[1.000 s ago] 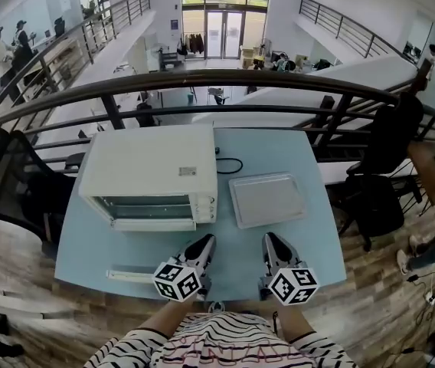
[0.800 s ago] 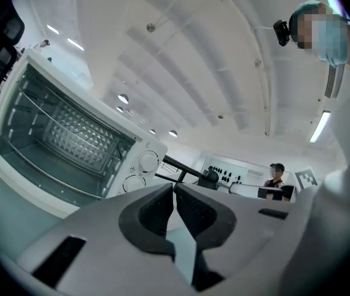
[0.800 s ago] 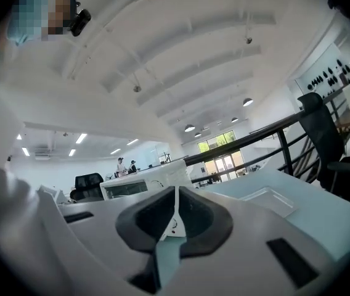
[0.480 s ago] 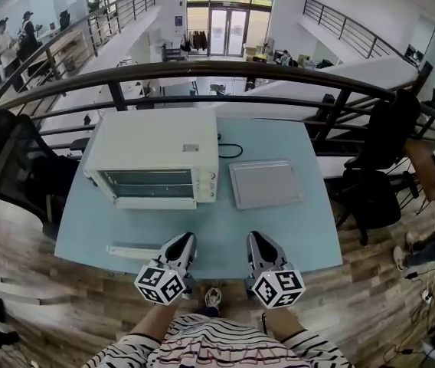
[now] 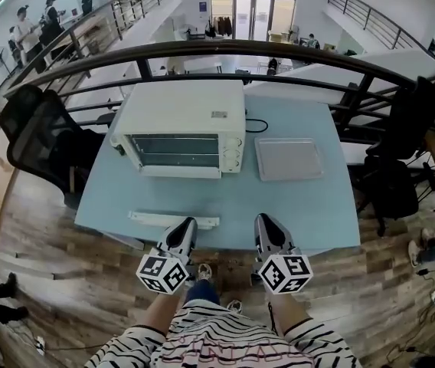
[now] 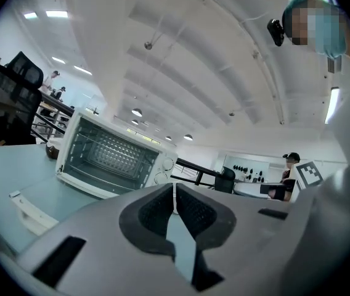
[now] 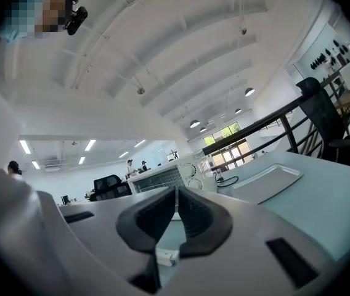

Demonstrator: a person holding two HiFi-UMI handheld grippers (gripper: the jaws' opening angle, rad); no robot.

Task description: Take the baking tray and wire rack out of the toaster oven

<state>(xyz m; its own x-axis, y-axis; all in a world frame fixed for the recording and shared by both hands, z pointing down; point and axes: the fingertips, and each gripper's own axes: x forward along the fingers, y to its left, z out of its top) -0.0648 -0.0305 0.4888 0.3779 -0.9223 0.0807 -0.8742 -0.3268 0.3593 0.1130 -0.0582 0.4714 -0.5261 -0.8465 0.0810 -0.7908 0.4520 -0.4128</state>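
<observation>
The toaster oven (image 5: 183, 129) is a boxy white metal case at the back left of the pale blue counter (image 5: 279, 205). It has a wide window on its front and 3 round knobs stacked down its right side. In the left gripper view a fine wire grid (image 6: 110, 152) shows inside the oven's cavity, and I cannot tell whether that is the wire rack.

The baking tray (image 5: 289, 159) lies flat on the counter just right of the oven, not touching it. It is a dull grey metal rectangle with rounded corners and a shallow raised rim. A thin black cord (image 5: 254, 126) loops behind the oven's right rear corner.

A slim white bar (image 5: 173, 220) lies in front of the oven near the counter's front edge. I cannot tell what it belongs to.

The left tool (image 5: 186, 227) and right tool (image 5: 265, 225) are smooth grey plastic, and each carries 1 marker cube. Both point level towards the oven, their tips reaching just over the counter's near edge, well apart from the tray. The ribbed dark pads (image 6: 153, 213) of the left tool are pressed together on nothing. The right tool's ribbed pads (image 7: 156, 217) are pressed together the same way.

Behind the counter runs a curved dark metal railing (image 5: 279, 52), and a black mesh chair (image 5: 45, 140) stands to the left.
</observation>
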